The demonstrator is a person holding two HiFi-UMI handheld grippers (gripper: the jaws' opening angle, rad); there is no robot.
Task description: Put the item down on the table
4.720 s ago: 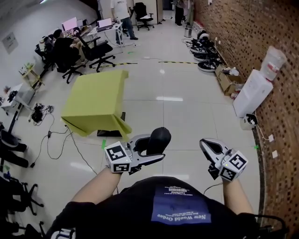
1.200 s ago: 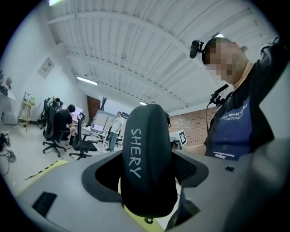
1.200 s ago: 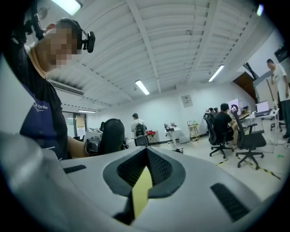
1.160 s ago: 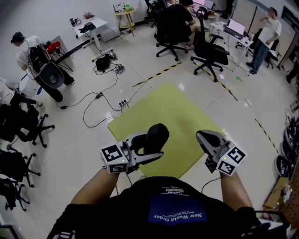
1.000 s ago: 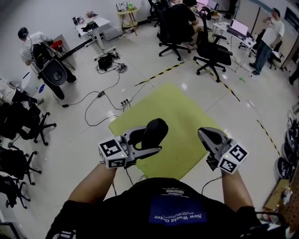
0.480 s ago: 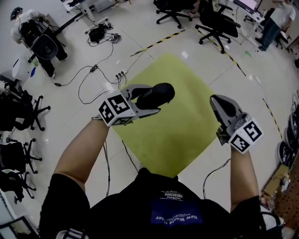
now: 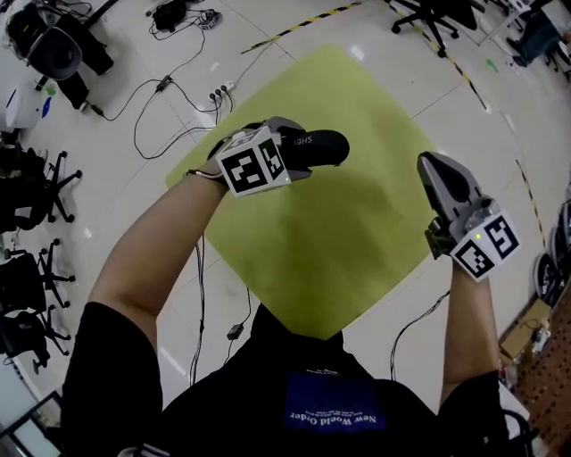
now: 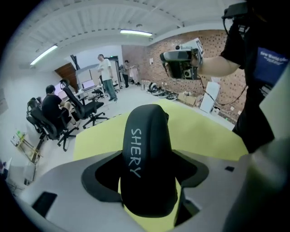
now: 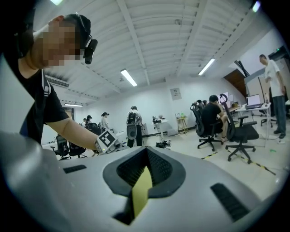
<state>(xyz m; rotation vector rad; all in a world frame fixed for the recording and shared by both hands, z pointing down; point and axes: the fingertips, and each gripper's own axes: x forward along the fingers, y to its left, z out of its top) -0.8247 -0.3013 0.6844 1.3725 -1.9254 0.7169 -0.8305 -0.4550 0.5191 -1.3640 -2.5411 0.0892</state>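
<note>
A black oblong item (image 7: 323,147) with the white word SHERY sits clamped in my left gripper (image 7: 308,150), held above the far left part of the yellow-green table (image 7: 339,241). The left gripper view shows the item (image 8: 147,154) upright between the grey jaws of the gripper (image 8: 147,186), with the table (image 8: 204,131) below and beyond it. My right gripper (image 7: 437,174) hovers over the table's right edge, shut with nothing in it. In the right gripper view its jaws (image 9: 144,174) meet, and a thin strip of table (image 9: 141,192) shows between them.
Cables and a power strip (image 7: 219,89) lie on the floor left of the table. Black office chairs (image 7: 27,223) stand at the far left and at the top (image 7: 433,13). People (image 9: 131,124) stand by desks in the distance.
Both grippers have moved forward from above the floor to above the table. The left one still carries the black item, and the view has tilted further down.
</note>
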